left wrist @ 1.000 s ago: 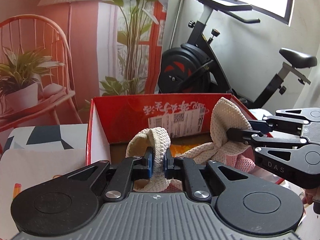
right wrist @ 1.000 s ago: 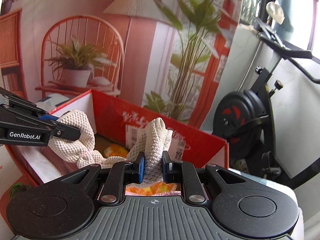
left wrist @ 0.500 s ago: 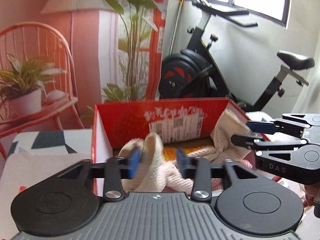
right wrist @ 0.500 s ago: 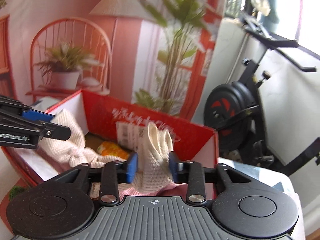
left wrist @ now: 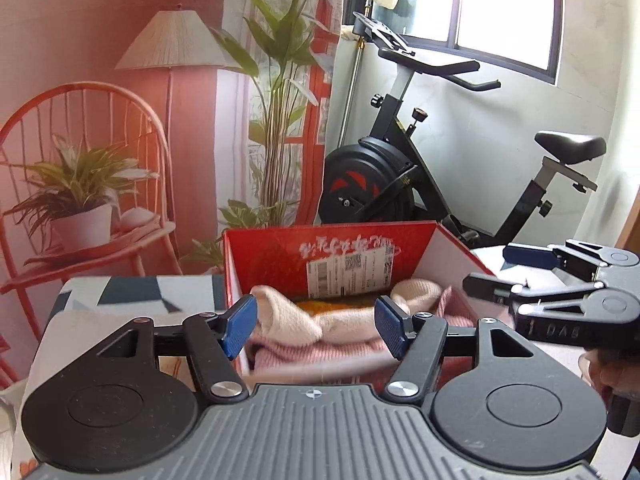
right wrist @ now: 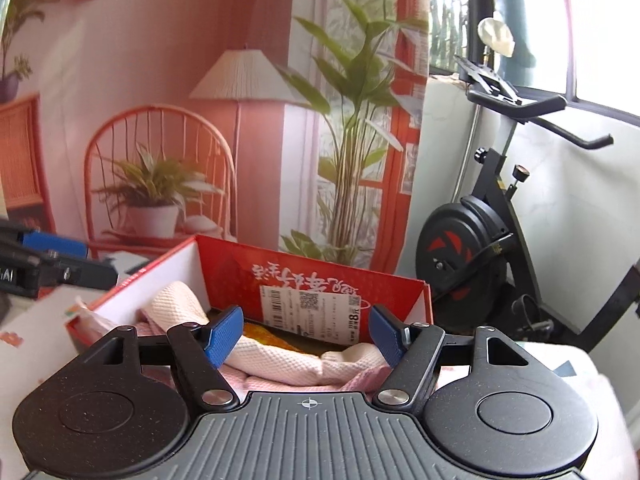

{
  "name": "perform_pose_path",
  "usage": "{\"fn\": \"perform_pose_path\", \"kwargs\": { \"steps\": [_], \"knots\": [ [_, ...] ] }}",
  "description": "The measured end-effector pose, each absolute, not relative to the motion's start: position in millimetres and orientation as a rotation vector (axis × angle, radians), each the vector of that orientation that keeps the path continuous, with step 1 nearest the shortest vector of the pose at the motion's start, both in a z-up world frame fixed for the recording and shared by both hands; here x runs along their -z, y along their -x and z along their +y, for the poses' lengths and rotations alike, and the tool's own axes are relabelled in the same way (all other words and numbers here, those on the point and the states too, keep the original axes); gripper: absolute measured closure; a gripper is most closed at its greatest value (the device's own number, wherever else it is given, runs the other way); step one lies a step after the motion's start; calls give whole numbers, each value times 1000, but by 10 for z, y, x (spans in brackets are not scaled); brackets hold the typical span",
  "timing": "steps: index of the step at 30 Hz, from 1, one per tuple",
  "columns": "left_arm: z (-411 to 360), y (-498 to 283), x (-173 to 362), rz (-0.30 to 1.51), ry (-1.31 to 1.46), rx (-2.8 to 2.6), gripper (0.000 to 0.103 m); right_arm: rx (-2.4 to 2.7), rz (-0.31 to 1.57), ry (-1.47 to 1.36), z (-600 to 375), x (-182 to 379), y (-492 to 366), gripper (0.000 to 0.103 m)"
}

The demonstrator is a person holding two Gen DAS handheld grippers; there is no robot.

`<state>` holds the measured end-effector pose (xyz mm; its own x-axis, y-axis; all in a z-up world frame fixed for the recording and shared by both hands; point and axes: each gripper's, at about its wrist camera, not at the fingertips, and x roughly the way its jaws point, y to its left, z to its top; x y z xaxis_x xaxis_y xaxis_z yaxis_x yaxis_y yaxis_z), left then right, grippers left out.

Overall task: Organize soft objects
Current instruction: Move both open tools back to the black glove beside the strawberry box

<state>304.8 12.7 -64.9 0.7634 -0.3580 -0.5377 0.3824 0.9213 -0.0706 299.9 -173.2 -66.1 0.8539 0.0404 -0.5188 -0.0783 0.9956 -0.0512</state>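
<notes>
A cream knitted cloth (left wrist: 292, 318) lies inside the red cardboard box (left wrist: 280, 252), on top of a pink knitted cloth (left wrist: 320, 350) and beside something orange. My left gripper (left wrist: 316, 328) is open and empty, just in front of and above the box. My right gripper (right wrist: 306, 334) is open and empty over the box's near side; it also shows at the right of the left wrist view (left wrist: 516, 272). In the right wrist view the cream cloth (right wrist: 280, 354) lies across the pink cloth (right wrist: 360, 380) in the red box (right wrist: 236, 276).
The box stands on a cloth-covered table (left wrist: 120, 292). Behind it are an exercise bike (left wrist: 400, 176), a tall plant (left wrist: 280, 100), and a backdrop showing a red chair (left wrist: 80, 160) with a potted plant.
Both grippers let go of the cream cloth, opened wide and drew back and up. The cloth dropped from its raised ends and now lies flat in the box.
</notes>
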Motion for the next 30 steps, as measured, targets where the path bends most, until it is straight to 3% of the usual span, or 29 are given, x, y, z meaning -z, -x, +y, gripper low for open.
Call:
{"fn": "perform_pose_path", "kwargs": {
  "steps": [19, 30],
  "knots": [
    [315, -2473, 1221, 717, 112, 353, 37, -53, 506, -23, -1804, 920, -2149, 37],
    [230, -2371, 1609, 807, 125, 399, 40, -24, 626, -58, -1788, 1531, -2052, 38]
  ]
}}
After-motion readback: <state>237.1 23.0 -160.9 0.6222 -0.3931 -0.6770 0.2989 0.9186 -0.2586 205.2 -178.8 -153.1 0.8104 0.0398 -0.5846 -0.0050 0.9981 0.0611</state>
